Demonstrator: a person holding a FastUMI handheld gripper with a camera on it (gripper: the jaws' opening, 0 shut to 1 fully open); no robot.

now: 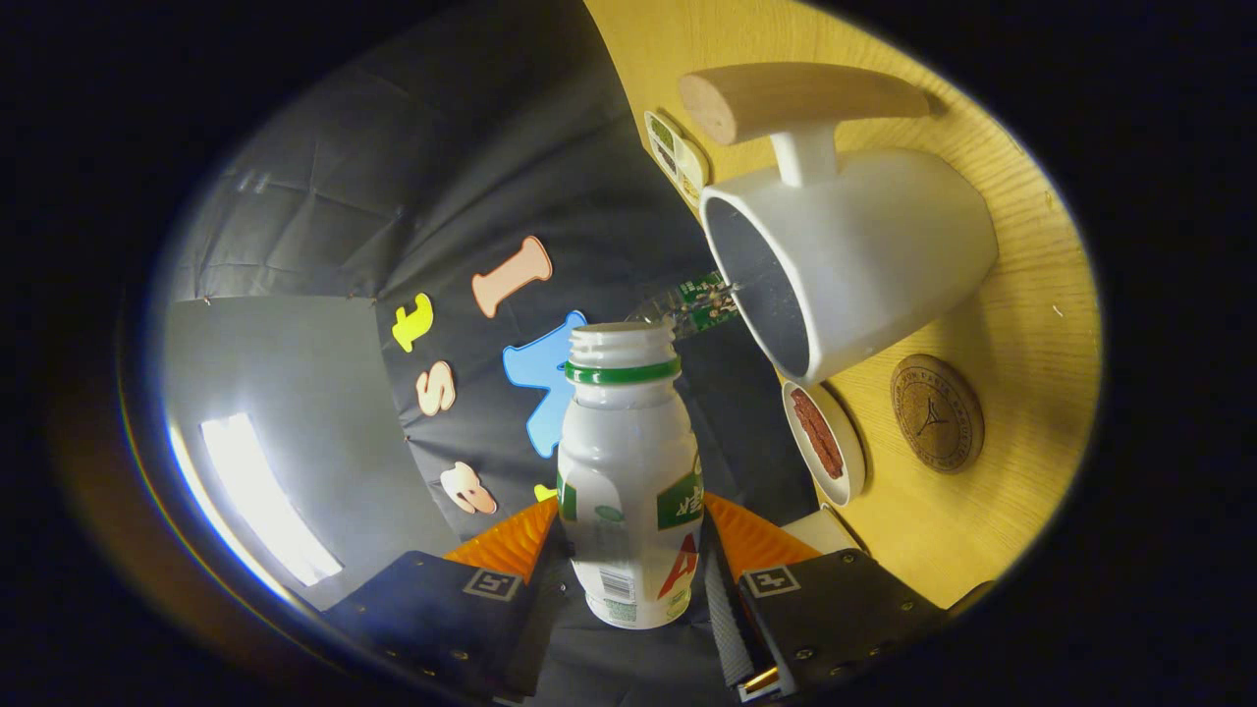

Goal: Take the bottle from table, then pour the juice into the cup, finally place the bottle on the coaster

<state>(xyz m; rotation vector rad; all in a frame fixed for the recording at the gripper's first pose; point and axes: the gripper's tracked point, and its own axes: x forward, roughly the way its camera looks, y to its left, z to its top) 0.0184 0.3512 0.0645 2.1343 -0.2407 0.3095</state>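
A white plastic bottle (628, 471) with a green neck ring and no cap sits between my two fingers, and my gripper (627, 535) is shut on its body. The whole view is rolled, so the wooden table (1021, 491) stands on edge beside the bottle. A white cup (864, 255) with a wooden handle (795, 98) stands on that table, its open mouth just beyond and to the side of the bottle's mouth. A round cork coaster (936, 412) lies on the table past the cup's base, near my right finger.
A small white dish (827, 444) with something brown in it lies on the table between the cup and my right finger. A flat white and green item (676, 155) lies beyond the cup's handle. The black booth wall hangs behind the bottle.
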